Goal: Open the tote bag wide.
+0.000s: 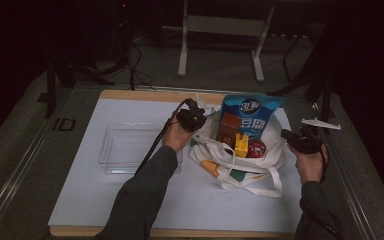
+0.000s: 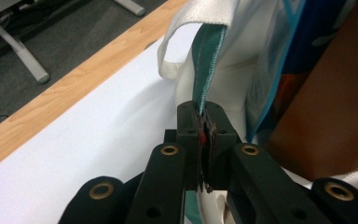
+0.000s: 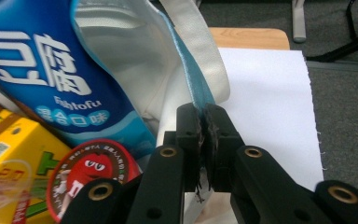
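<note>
A: And there was the tote bag (image 1: 240,167), white canvas with a teal-edged rim, slumped just right of centre in the high view, mouth gaping toward the camera.

B: Packed, too. A tall blue snack bag (image 1: 250,112) stood out of it at the back, a brown box (image 1: 228,129) in front of that, then a yellow carton (image 1: 241,145) and a round red tin (image 1: 256,148) near the mouth.

A: What was around it?

B: A clear plastic tray (image 1: 125,147) lay left of centre on the white mat (image 1: 80,200), just beside the bag. The person's left forearm crossed the tray's right end. A white stand (image 1: 220,30) sat on the floor at the top of the frame.

A: Now the claws.

B: The left gripper (image 2: 204,122) was pinched onto the bag's teal rim on its left side; in the left gripper view, the fabric ran straight up out of the closed pads. The brown box filled that frame's right edge.

A: And the other?

B: The right gripper (image 3: 203,122) was clamped on the rim at the bag's right side, the blue-edged cloth caught between its pads, with the red tin and yellow carton at lower left.
</note>
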Available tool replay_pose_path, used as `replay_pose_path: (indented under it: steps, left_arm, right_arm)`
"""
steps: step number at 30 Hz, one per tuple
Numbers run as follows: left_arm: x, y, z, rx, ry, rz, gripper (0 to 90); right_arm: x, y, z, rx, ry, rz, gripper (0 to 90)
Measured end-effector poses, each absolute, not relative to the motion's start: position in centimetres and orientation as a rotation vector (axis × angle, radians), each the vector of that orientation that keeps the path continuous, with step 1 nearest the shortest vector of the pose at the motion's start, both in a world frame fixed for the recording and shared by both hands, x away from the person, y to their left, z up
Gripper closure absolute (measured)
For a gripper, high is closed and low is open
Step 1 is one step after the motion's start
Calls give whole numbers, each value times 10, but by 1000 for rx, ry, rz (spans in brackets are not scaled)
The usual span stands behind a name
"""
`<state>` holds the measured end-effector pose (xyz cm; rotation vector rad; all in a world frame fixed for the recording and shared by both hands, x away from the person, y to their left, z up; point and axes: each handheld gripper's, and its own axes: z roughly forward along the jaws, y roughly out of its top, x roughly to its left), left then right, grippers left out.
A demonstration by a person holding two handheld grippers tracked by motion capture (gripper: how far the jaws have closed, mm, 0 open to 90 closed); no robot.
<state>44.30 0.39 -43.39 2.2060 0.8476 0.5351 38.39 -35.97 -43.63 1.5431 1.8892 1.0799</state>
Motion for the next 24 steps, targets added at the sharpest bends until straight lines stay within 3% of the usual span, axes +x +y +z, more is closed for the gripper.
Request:
replay_pose_path:
  steps: [24]
  left_arm:
    - [458, -7, -467, 2346, 917, 515, 876]
  right_arm:
    - [404, -356, -487, 1687, 1945, 990, 859]
